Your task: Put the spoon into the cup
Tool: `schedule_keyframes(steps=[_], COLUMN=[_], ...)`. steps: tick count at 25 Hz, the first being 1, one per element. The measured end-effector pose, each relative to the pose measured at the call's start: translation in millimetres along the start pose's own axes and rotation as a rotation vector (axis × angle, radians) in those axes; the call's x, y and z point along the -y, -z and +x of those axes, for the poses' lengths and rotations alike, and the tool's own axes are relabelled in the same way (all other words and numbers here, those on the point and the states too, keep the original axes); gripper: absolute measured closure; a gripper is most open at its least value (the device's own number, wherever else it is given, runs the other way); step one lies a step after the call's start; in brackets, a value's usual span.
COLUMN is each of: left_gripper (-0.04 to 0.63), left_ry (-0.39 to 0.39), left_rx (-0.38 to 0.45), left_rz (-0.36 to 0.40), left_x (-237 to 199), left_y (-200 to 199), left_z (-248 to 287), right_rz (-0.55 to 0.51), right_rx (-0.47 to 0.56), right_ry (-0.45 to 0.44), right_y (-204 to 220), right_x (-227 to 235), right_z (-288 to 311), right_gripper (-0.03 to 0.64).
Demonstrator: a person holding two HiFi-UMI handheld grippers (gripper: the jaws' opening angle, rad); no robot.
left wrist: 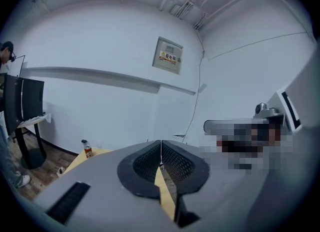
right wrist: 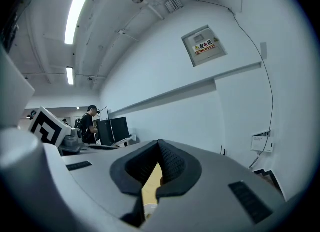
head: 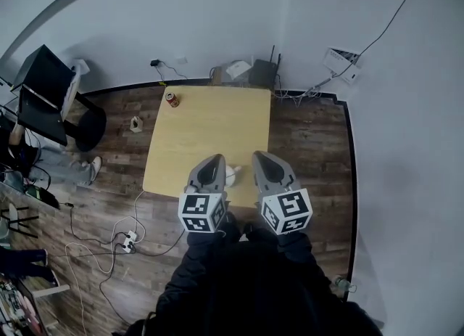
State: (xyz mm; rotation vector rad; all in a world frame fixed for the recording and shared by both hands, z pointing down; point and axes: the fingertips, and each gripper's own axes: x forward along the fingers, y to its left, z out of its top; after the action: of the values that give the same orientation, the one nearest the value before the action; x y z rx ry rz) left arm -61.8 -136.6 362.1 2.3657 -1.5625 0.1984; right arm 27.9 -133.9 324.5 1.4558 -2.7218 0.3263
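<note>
A small white cup [head: 230, 176] stands near the front edge of the light wooden table [head: 210, 128]; it shows between my two grippers. I cannot make out the spoon: whether it is inside the cup is hidden. My left gripper [head: 216, 159] is held up over the table's front edge, left of the cup, jaws shut with nothing between them. The left gripper view shows its pads [left wrist: 150, 162] pressed together, pointing at the far wall. My right gripper [head: 259, 155] is raised to the cup's right, also shut and empty, its pads [right wrist: 172, 163] meeting.
A small bottle with a red label [head: 172, 99] stands at the table's far left corner. A black monitor stand [head: 43, 91] and chair are on the left. A power strip [head: 129, 240] and cables lie on the floor. A person [right wrist: 90, 126] stands at a distant desk.
</note>
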Motion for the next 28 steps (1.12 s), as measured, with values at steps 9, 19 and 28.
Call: schedule_keyframes(steps=[9,19,28], left_gripper=[0.561,0.561,0.561], left_ry=[0.008,0.0,-0.002], left_rx=[0.015,-0.006,-0.01], left_rz=[0.025,0.02,0.03], left_x=[15,20,27], left_y=[-9,2,5], left_z=[1,-4,-6], right_rz=[-0.024,-0.002,0.013], right_rx=[0.03,0.015,0.006], right_ry=[-0.009,-0.001,-0.006], right_y=[-12,-3,4], right_x=[-1,2,4], right_z=[-9,-21,-28], right_gripper=[0.595,0.595,0.595])
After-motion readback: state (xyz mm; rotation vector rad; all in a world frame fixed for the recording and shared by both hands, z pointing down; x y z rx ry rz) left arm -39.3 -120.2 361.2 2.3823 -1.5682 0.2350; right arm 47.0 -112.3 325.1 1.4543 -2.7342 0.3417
